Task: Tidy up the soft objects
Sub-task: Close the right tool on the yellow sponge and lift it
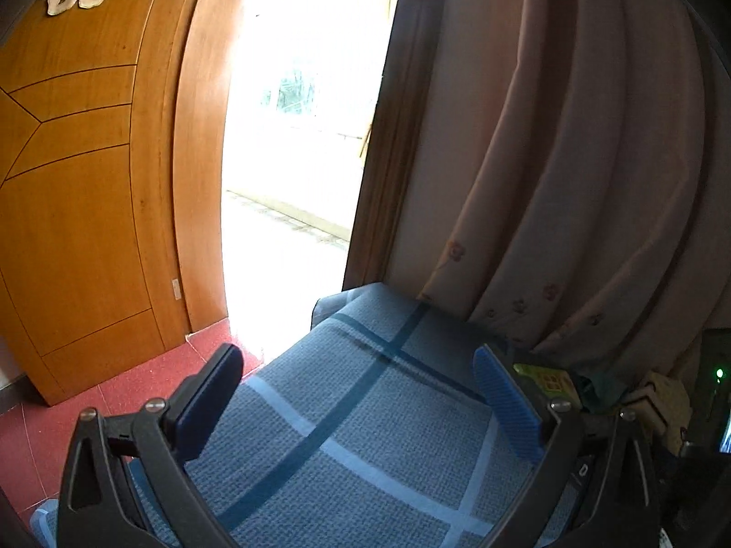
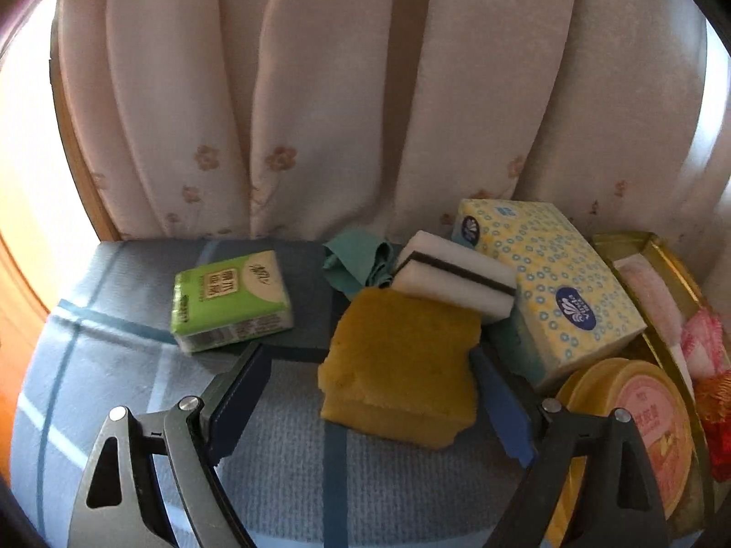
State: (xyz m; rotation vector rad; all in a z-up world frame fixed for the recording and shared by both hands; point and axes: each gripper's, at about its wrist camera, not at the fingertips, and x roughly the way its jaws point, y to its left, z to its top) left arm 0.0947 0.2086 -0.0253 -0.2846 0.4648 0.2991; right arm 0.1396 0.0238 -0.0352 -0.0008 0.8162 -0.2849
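In the right wrist view a yellow sponge (image 2: 402,360) lies on the blue checked cloth (image 2: 283,470). My right gripper (image 2: 370,356) is open, its jaws standing either side of the sponge's near part without gripping it. Behind it lie a white sponge with a dark stripe (image 2: 457,274), a teal cloth (image 2: 356,260), a green tissue pack (image 2: 228,301) and a yellow tissue box (image 2: 548,283). My left gripper (image 1: 361,365) is open and empty above the same blue cloth (image 1: 365,434); the green pack's edge (image 1: 543,376) shows beside its right finger.
A round yellow tin (image 2: 639,429) and a gold tray (image 2: 658,283) with pink and red soft items stand at the right. A pink curtain (image 2: 320,114) hangs behind. In the left wrist view a wooden door (image 1: 82,182) and bright doorway (image 1: 297,137) are left, over red floor (image 1: 137,388).
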